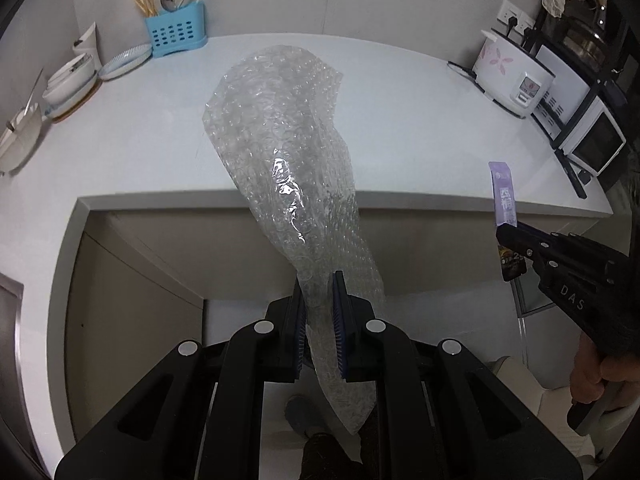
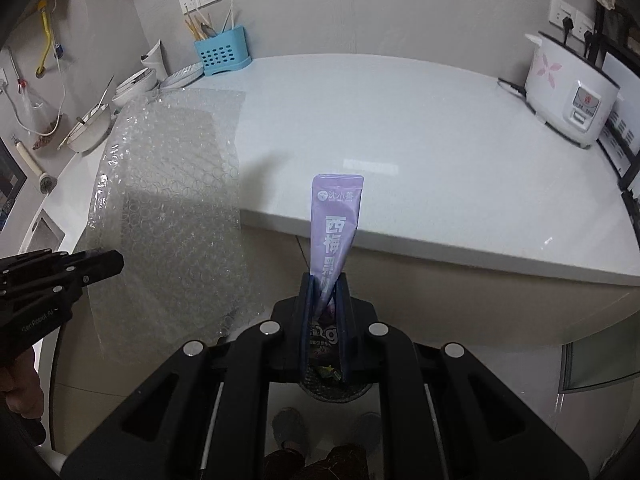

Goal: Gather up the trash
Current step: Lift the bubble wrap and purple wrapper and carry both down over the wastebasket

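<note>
My left gripper [image 1: 319, 280] is shut on a clear sheet of bubble wrap [image 1: 280, 152], held up in the air in front of the white counter's front edge [image 1: 224, 200]. The sheet also shows at the left of the right wrist view [image 2: 176, 200], with the left gripper [image 2: 116, 266] at its lower left. My right gripper [image 2: 325, 282] is shut on a purple snack packet [image 2: 335, 224] that stands upright before the counter edge. The packet [image 1: 504, 196] and right gripper [image 1: 505, 236] also show at the right of the left wrist view.
On the counter [image 2: 400, 128] stand a blue utensil holder [image 2: 220, 54] and stacked bowls and plates [image 2: 136, 84] at the back left, a white rice cooker [image 2: 572, 92] and an oven rack [image 1: 580, 112] at the right. A dark bin [image 2: 336, 390] sits on the floor below.
</note>
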{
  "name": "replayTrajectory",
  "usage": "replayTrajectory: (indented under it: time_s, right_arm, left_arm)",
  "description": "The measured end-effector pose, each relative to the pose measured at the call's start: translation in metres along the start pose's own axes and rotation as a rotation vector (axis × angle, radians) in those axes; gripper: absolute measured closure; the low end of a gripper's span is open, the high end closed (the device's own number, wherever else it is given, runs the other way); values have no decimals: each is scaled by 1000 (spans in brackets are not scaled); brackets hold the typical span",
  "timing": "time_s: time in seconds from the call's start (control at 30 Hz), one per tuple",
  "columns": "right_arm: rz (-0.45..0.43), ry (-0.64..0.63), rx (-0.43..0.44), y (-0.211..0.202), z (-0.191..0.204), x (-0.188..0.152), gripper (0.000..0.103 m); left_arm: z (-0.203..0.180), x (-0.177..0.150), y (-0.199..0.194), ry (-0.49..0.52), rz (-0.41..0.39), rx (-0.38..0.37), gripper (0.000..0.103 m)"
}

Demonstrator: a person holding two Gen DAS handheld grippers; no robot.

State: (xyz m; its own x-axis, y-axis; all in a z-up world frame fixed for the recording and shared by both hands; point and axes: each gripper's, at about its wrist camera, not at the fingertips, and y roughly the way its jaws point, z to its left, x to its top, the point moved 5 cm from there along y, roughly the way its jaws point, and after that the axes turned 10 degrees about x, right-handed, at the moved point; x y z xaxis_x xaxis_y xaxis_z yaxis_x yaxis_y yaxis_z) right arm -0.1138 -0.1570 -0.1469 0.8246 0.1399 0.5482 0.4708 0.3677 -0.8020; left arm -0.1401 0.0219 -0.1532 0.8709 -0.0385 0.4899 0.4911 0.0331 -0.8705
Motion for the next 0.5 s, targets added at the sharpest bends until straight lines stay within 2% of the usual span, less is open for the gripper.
replayTrajectory:
  time_s: [0.17,0.5]
  right_arm:
    - [54,-1,5,21,-7,-26,93]
    - [162,1,23,76,-24,-82,93]
  left_arm:
    - [-11,-28,18,4,29,18,91]
    - [-30,-90,67,8,150,45,92]
